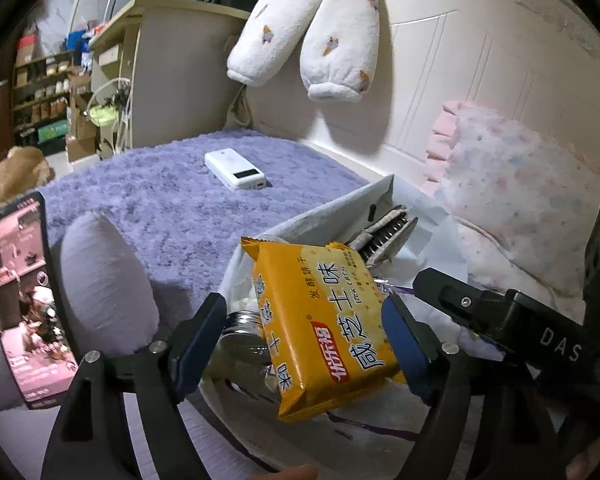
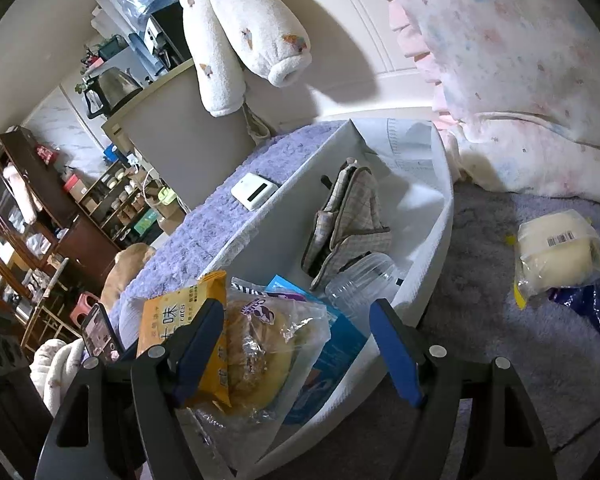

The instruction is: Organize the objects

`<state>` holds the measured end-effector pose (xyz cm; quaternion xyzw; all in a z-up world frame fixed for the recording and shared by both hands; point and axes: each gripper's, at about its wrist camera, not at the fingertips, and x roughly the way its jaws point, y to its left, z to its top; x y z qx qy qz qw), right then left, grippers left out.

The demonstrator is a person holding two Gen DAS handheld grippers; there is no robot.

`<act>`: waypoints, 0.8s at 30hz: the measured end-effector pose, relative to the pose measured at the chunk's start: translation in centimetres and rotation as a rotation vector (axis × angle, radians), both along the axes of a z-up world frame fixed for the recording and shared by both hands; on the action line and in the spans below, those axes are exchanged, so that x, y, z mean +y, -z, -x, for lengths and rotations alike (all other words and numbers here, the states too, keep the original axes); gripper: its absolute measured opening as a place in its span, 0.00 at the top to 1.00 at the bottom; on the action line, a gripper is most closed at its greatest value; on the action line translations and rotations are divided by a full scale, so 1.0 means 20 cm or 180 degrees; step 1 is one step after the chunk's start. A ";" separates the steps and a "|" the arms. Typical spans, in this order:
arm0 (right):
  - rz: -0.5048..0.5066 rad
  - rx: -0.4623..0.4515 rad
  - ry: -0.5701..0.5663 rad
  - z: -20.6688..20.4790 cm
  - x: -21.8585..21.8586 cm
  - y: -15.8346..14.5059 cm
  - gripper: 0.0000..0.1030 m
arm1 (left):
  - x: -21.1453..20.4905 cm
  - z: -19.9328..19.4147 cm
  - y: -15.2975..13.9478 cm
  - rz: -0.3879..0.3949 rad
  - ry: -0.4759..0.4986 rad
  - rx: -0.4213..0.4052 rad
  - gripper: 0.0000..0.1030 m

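Yellow crinkly foil wraps the biscuit packet [image 1: 324,328], which stands on edge inside the white fabric bin [image 2: 260,216], leaning over a shiny metal jar lid [image 1: 242,330]. The left tongs [image 1: 306,340] are spread wide around the packet; the right-hand blue pad touches its edge, the other stands clear, so it is released. The right tongs [image 2: 296,350] also gape, hovering over a bagged round bread [image 2: 256,356] in crackly clear film at the bin's near end; whether a pad touches it is hard to tell. Deeper in the bin lie a checked quilted pouch [image 2: 348,220] and a ribbed clear plastic cup [image 2: 360,280]. Outside the bin, a white power bank [image 1: 236,170] rests on the fluffy lilac blanket [image 1: 160,200].
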<state>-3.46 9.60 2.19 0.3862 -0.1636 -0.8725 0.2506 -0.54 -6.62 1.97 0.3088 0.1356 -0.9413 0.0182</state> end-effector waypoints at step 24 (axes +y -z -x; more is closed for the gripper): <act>0.0034 0.0545 0.0060 -0.13 0.07 -0.24 0.28 | -0.11 -0.12 -0.19 -0.0949 0.0849 0.0511 0.22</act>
